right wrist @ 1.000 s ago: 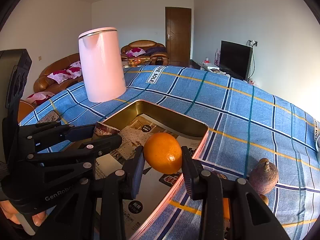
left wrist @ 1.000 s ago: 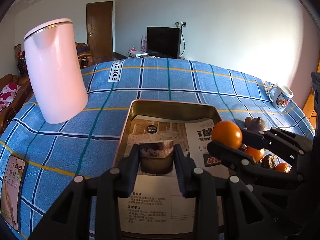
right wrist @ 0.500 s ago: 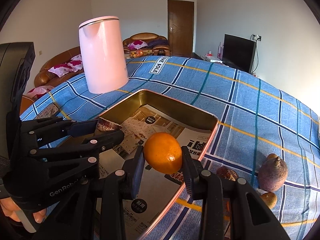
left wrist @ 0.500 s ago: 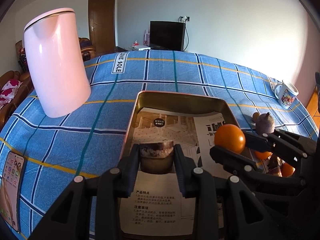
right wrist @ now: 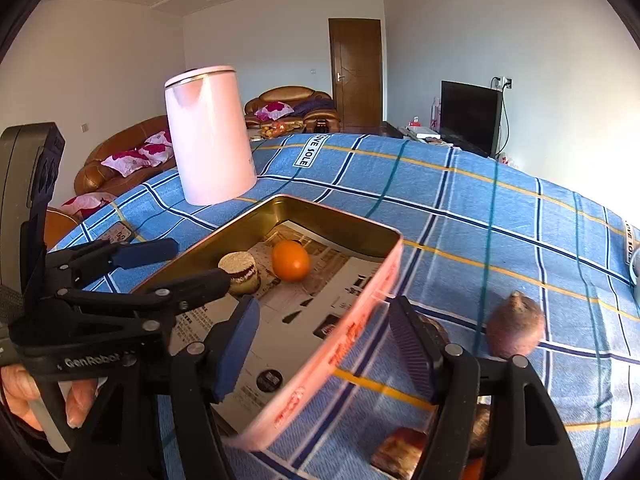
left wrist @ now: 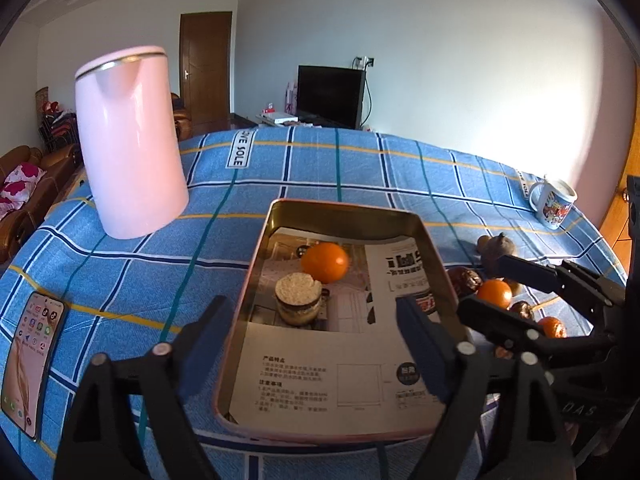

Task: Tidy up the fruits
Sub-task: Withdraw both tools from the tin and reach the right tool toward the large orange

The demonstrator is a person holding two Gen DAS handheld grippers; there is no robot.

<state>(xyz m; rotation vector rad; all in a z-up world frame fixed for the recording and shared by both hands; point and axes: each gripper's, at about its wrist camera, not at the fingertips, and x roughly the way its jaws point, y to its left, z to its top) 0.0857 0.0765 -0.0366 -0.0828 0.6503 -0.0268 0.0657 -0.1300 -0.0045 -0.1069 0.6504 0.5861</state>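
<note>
A gold metal tray (left wrist: 260,256) (right wrist: 372,296) lined with printed paper sits on the blue checked tablecloth. An orange (left wrist: 325,262) (right wrist: 291,260) and a small round layered cake (left wrist: 298,298) (right wrist: 240,272) lie side by side in it. My left gripper (left wrist: 312,344) is open and empty, over the tray's near half. My right gripper (right wrist: 326,348) is open and empty, over the tray's right rim. Several small oranges (left wrist: 494,293) and dark brown fruits (left wrist: 464,280) lie on the cloth right of the tray. A brown pointed fruit (right wrist: 515,330) (left wrist: 500,245) stands there too.
A tall pink kettle (left wrist: 130,144) (right wrist: 210,136) stands at the tray's far left. A phone (left wrist: 30,360) lies at the near left edge of the table. A printed mug (left wrist: 554,202) stands at the far right. A brown pastry (right wrist: 400,452) lies below my right gripper.
Both grippers have opened and pulled back. The left let go of the cake and the right let go of the orange; both now rest in the tray.
</note>
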